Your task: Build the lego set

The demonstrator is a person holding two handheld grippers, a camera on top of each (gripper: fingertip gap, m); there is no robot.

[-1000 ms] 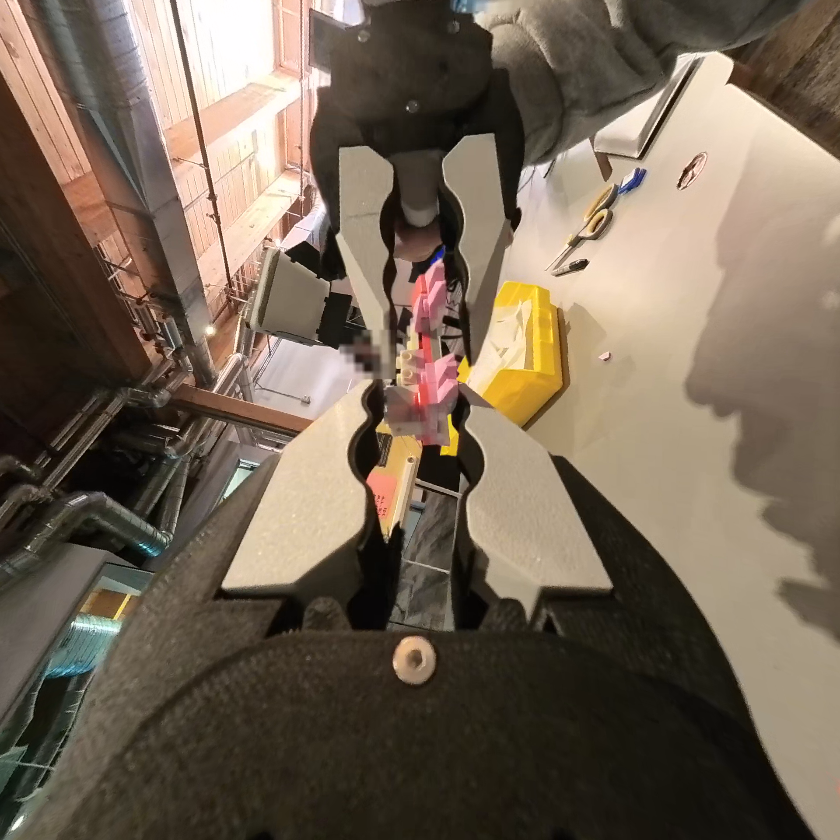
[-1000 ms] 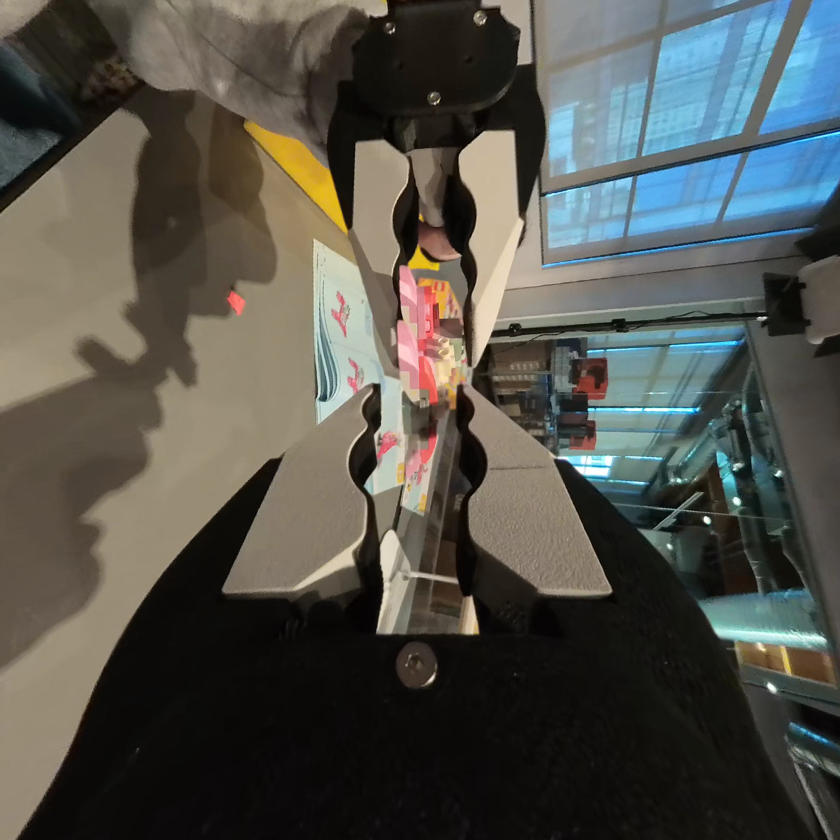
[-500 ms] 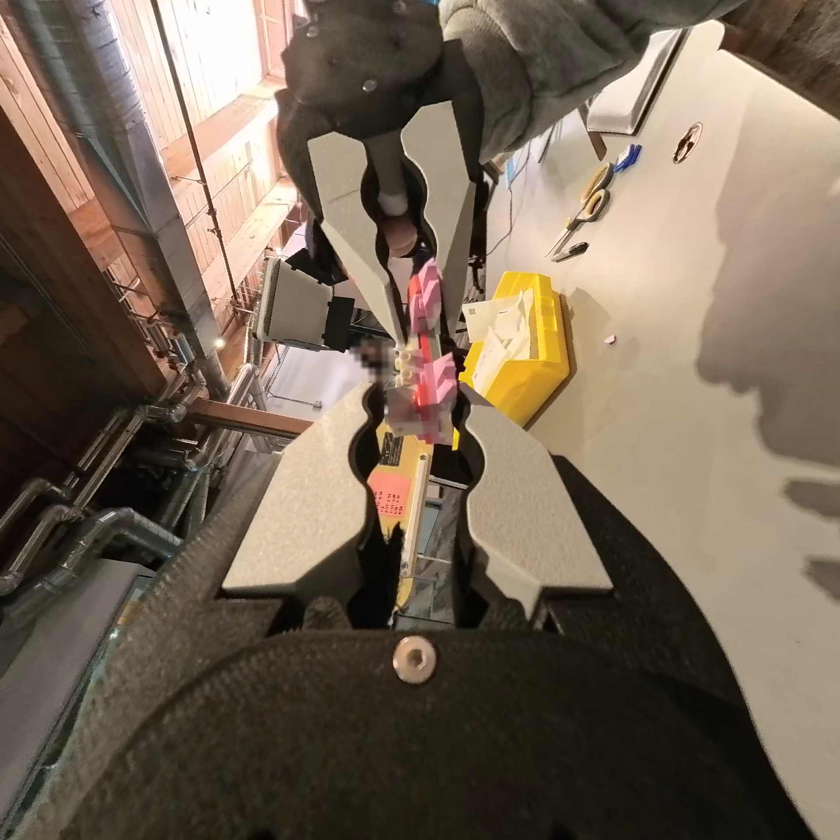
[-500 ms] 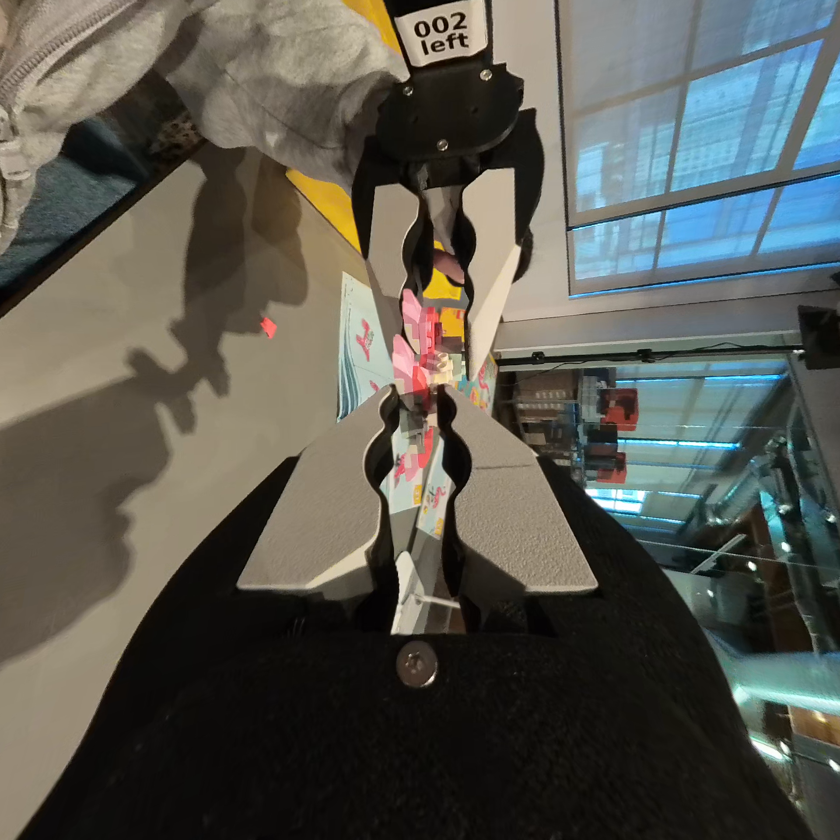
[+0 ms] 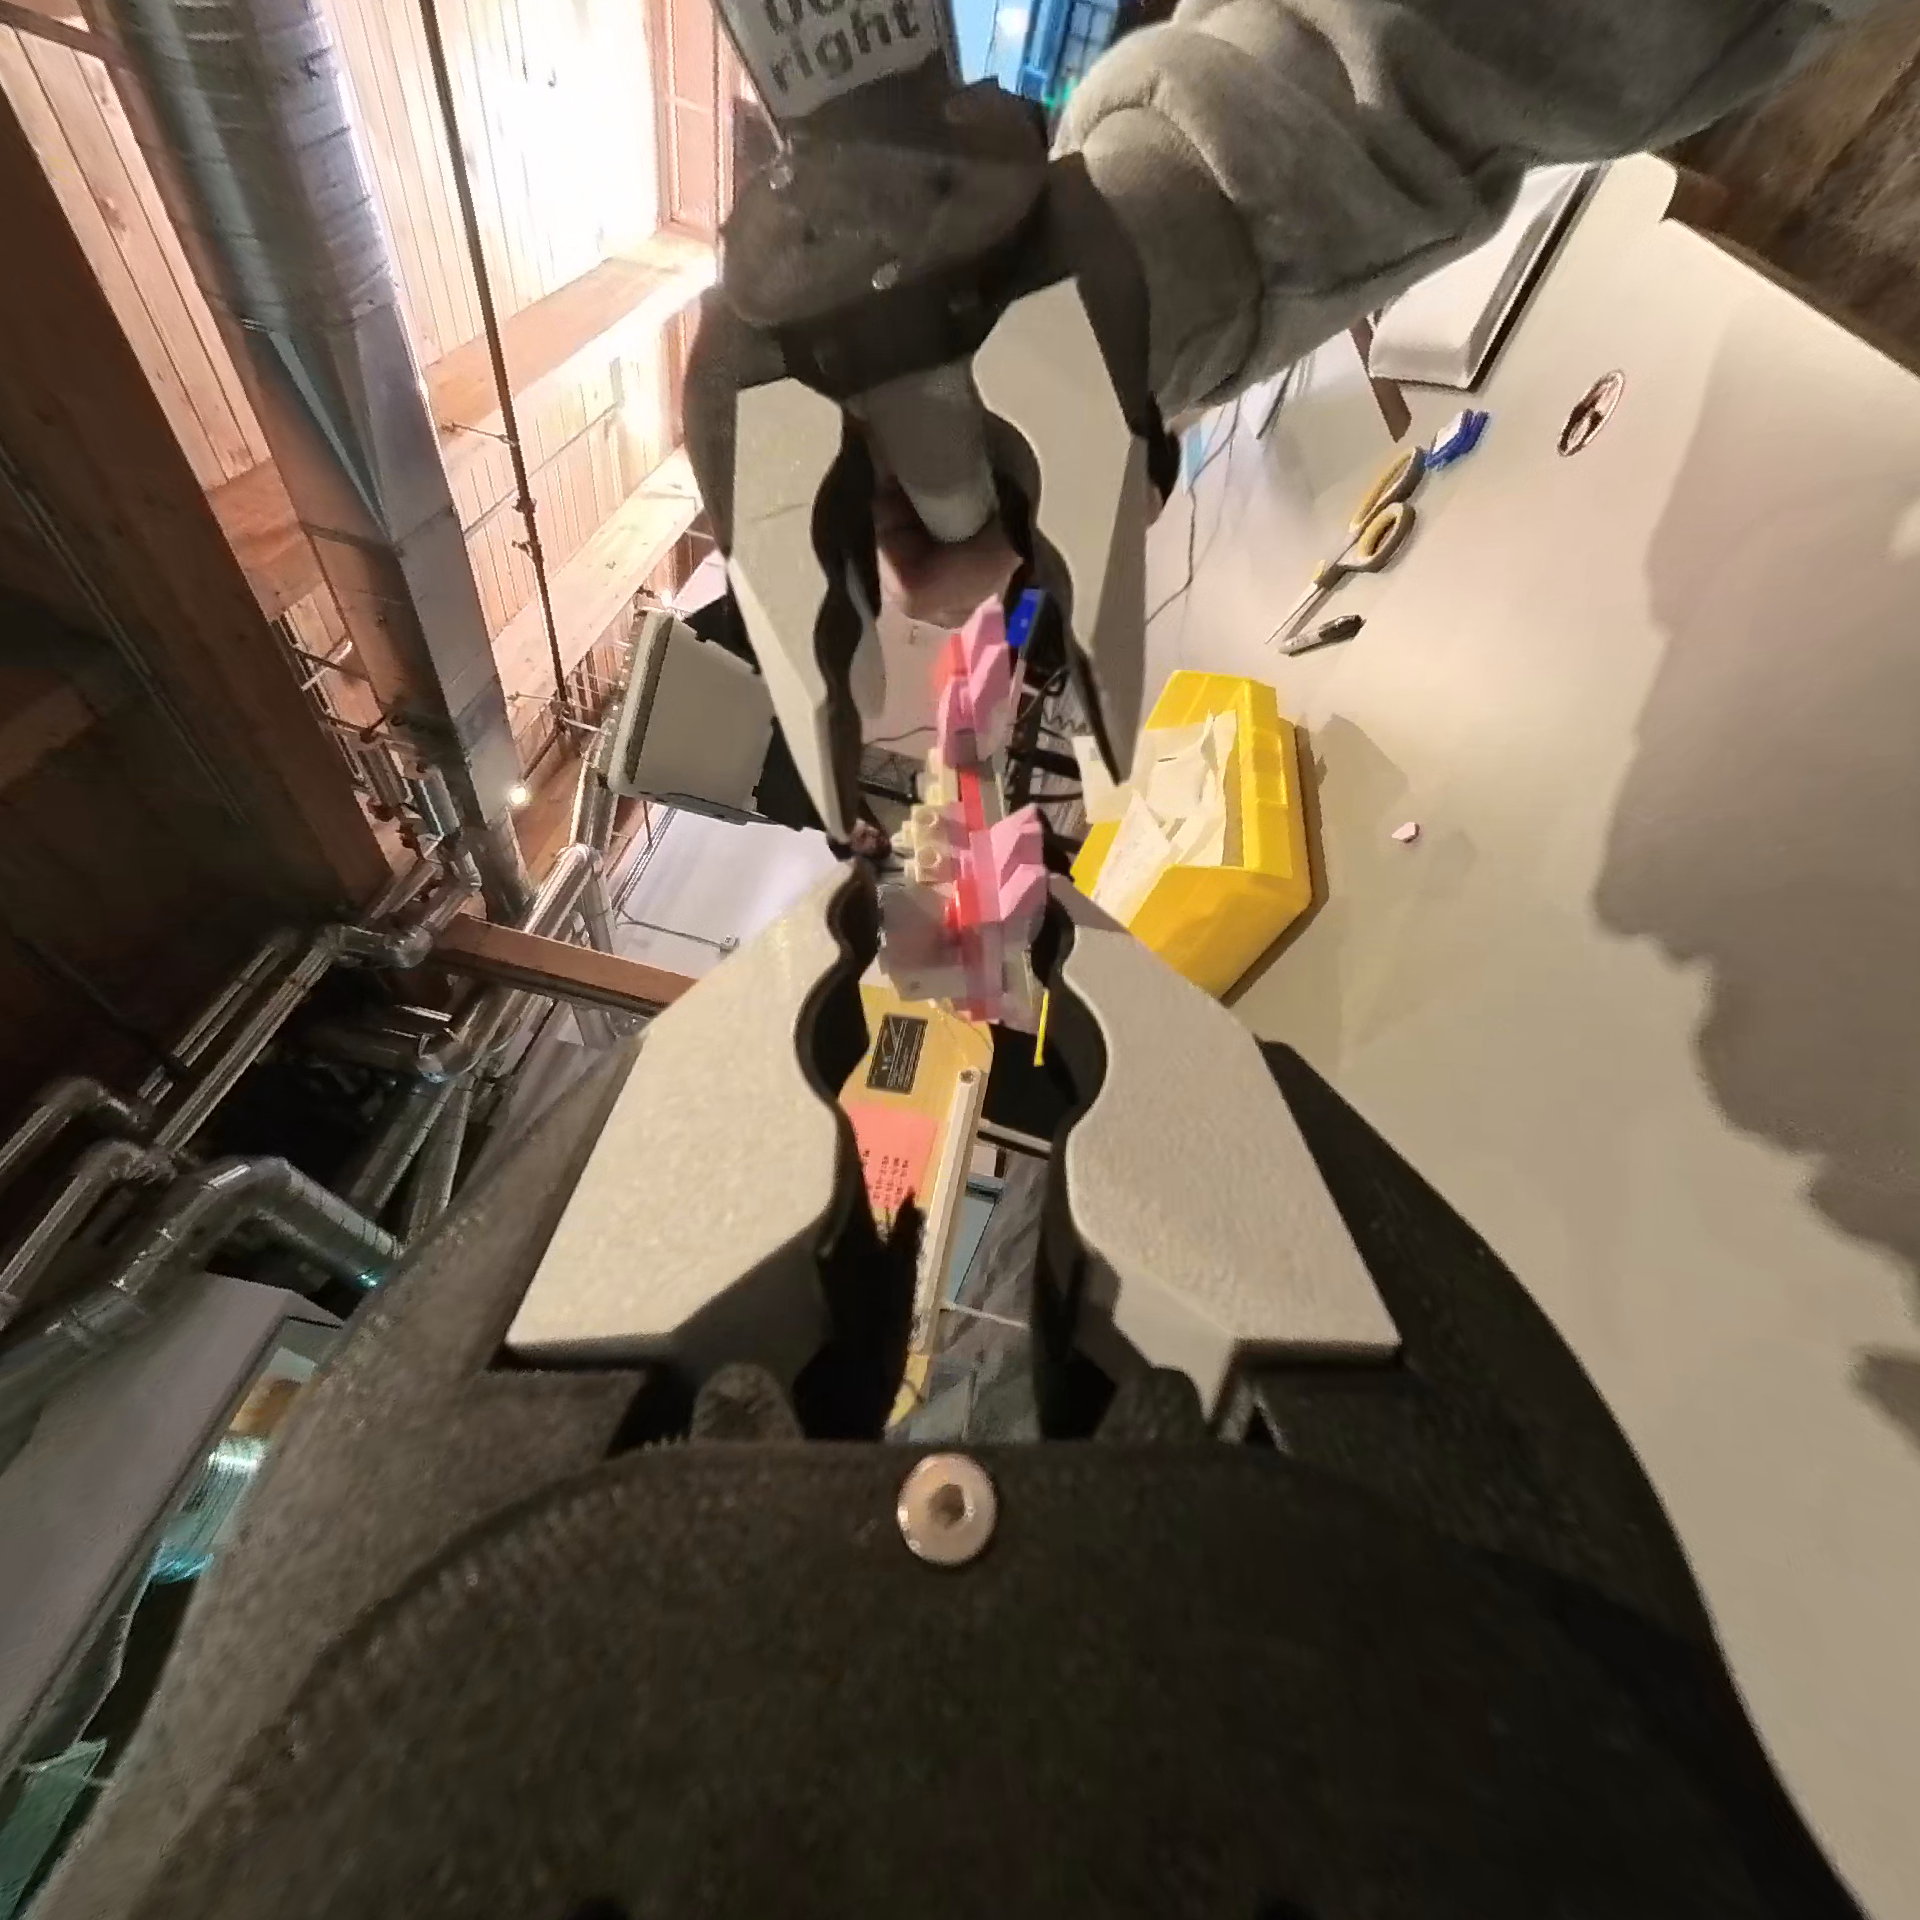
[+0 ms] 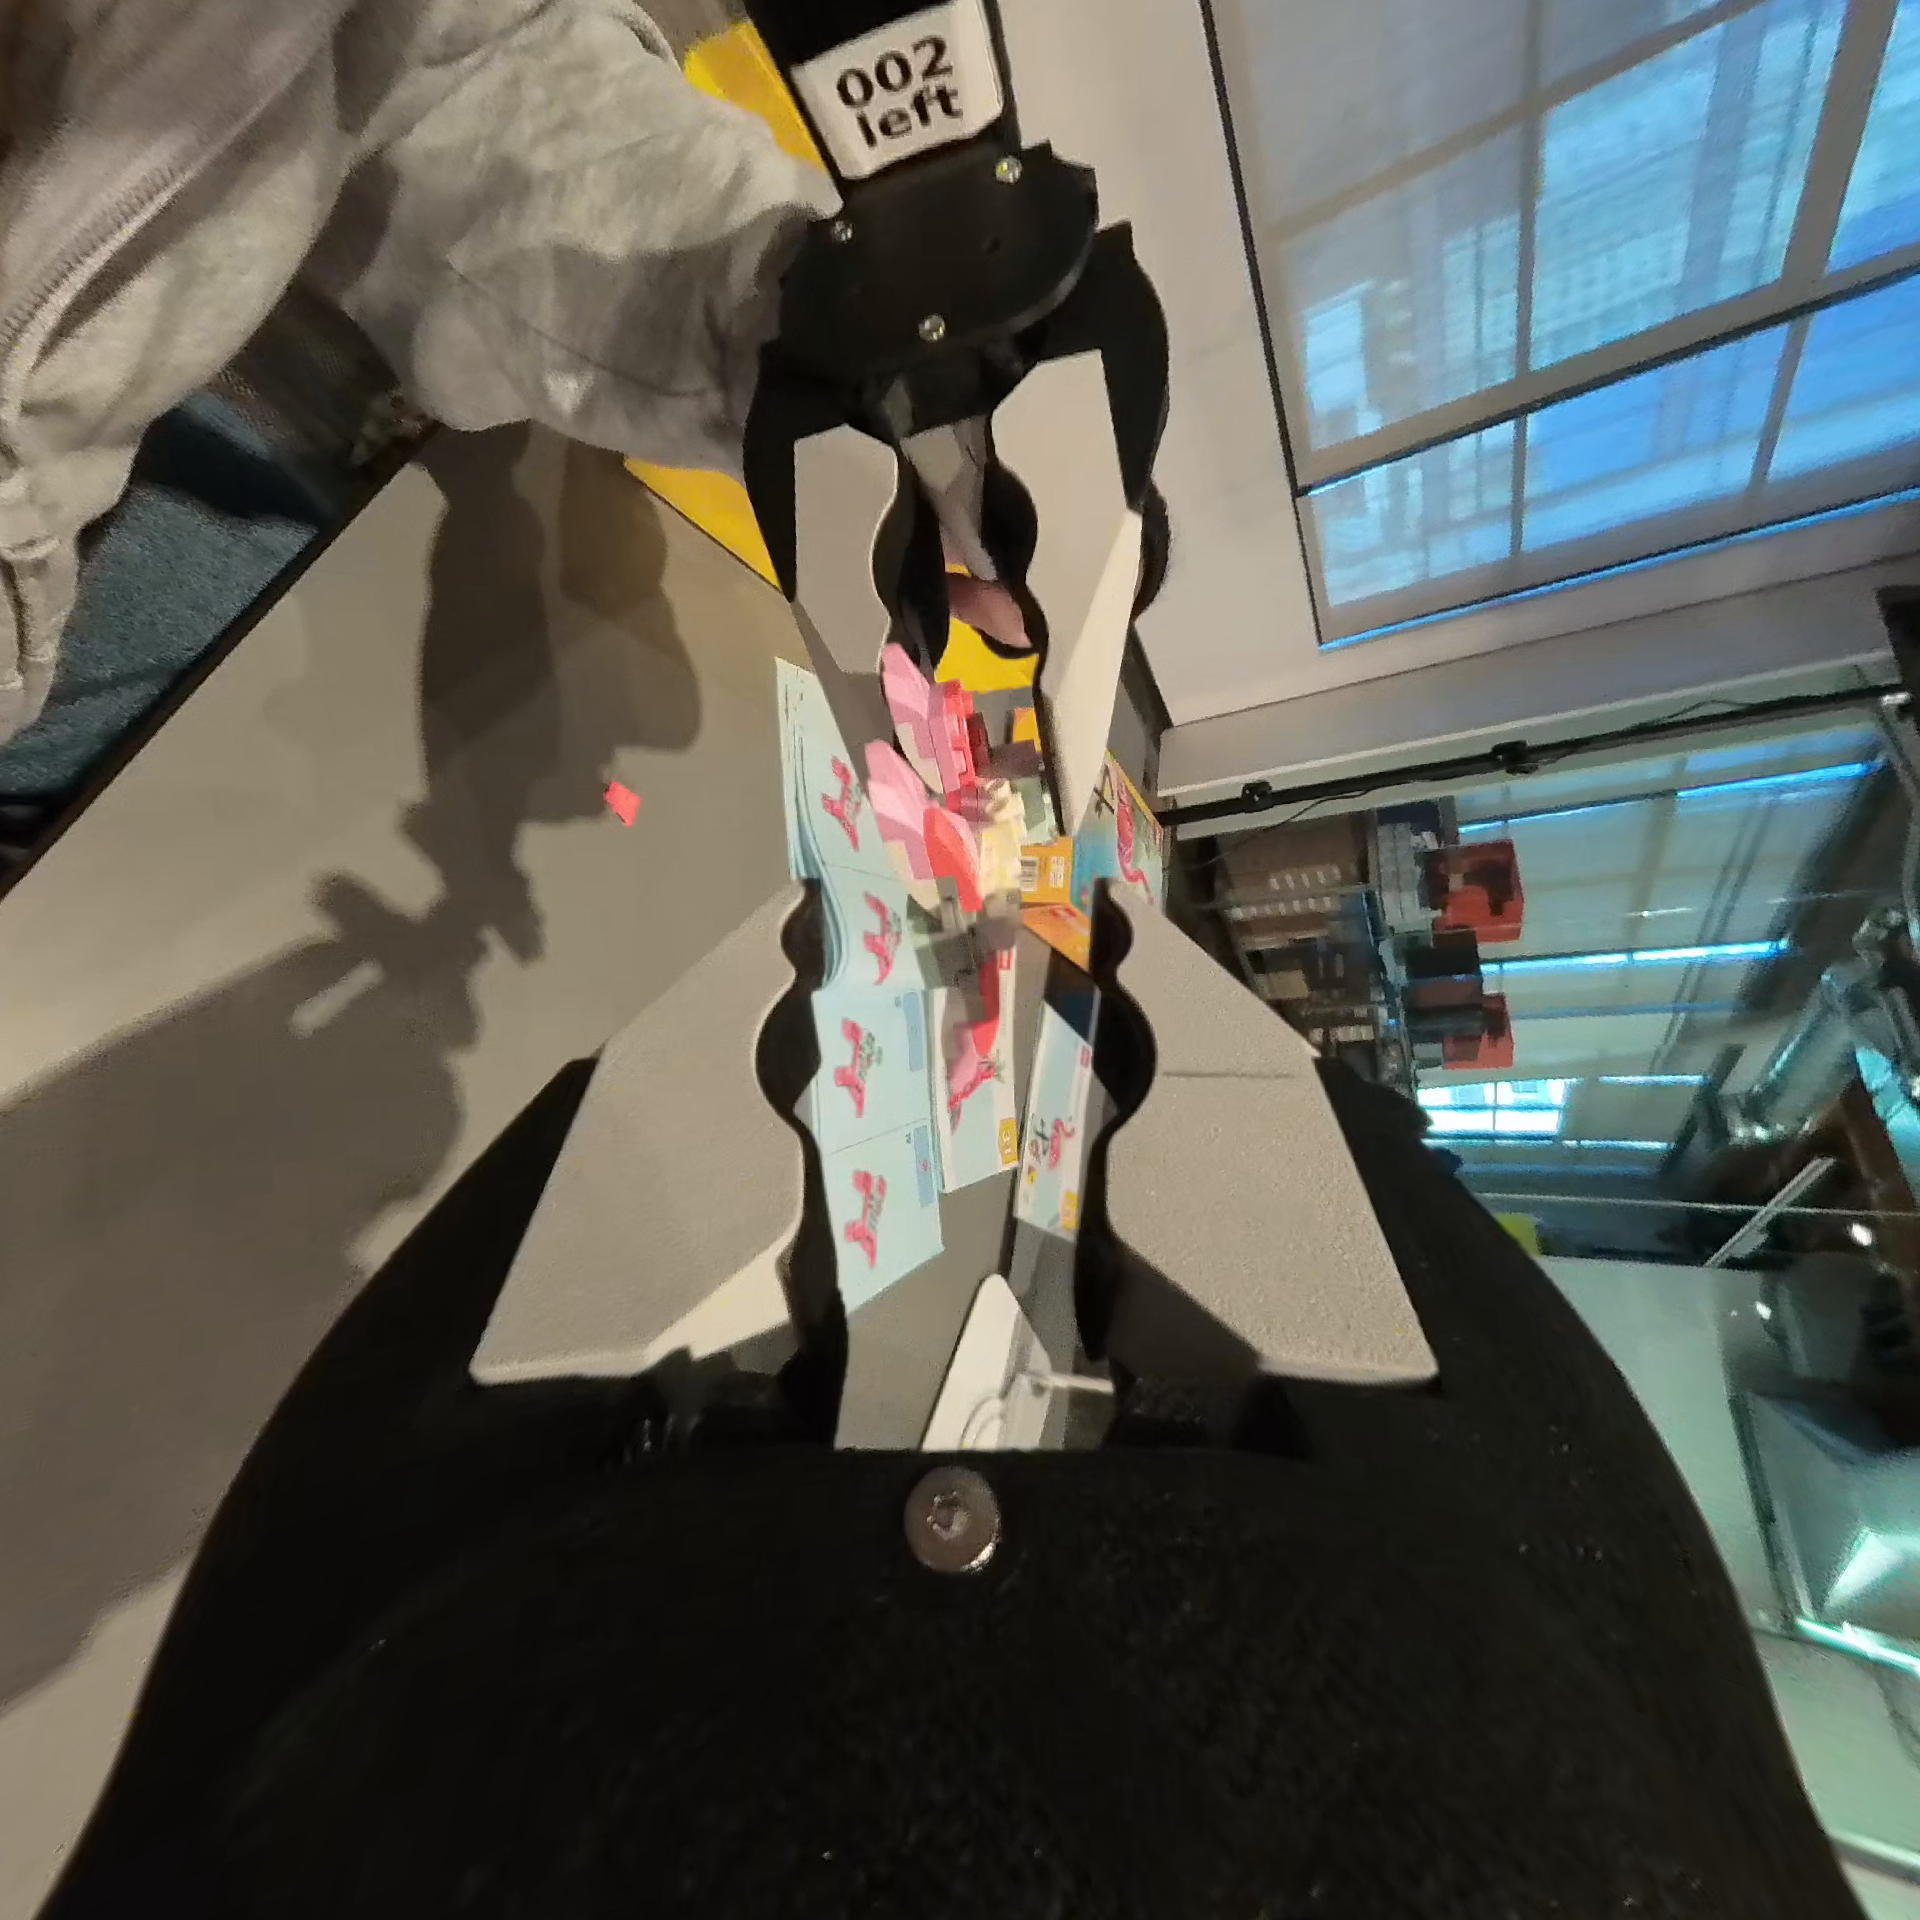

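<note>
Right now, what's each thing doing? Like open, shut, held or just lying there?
left gripper, shut on the pink lego model
right gripper, open, fingers either side of the model
pink lego model, part-built, held above the table
instruction booklet, open, flat on the table
yellow bin, on the table, white scraps inside
scissors, lying flat
loose red piece, lying alone on the table

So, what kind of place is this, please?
Probably a workshop or lab in an industrial loft: exposed silver metal ducts, a wood-plank ceiling, tall grid-paned windows, and a grey worktable with a yellow plastic bin.
</note>
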